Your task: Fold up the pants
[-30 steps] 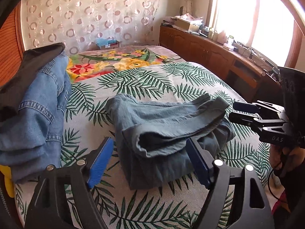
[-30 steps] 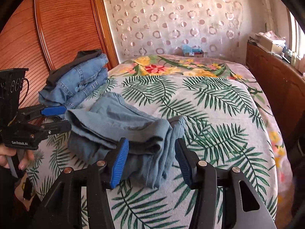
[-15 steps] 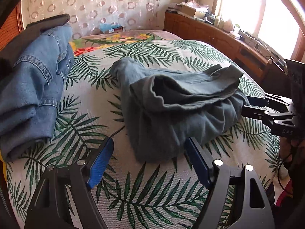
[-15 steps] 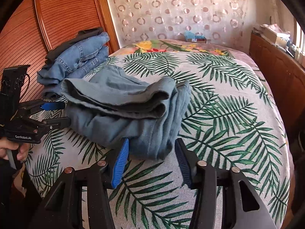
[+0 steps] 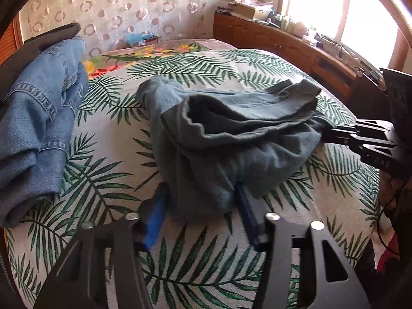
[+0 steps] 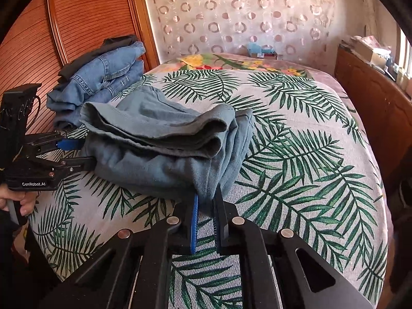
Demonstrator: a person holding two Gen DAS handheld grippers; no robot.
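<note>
Behind pants [image 5: 231,139], right gripper [image 5: 332,132] fingertips hidden

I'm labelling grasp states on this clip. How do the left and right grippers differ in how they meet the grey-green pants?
The right gripper is shut on a near corner of the grey-green pants; the left gripper is open. Its fingers straddle a wider bunch of fabric, not pinching it, while the right's fingers are almost together. Both meet the pants at the near edge on the bed.
</note>
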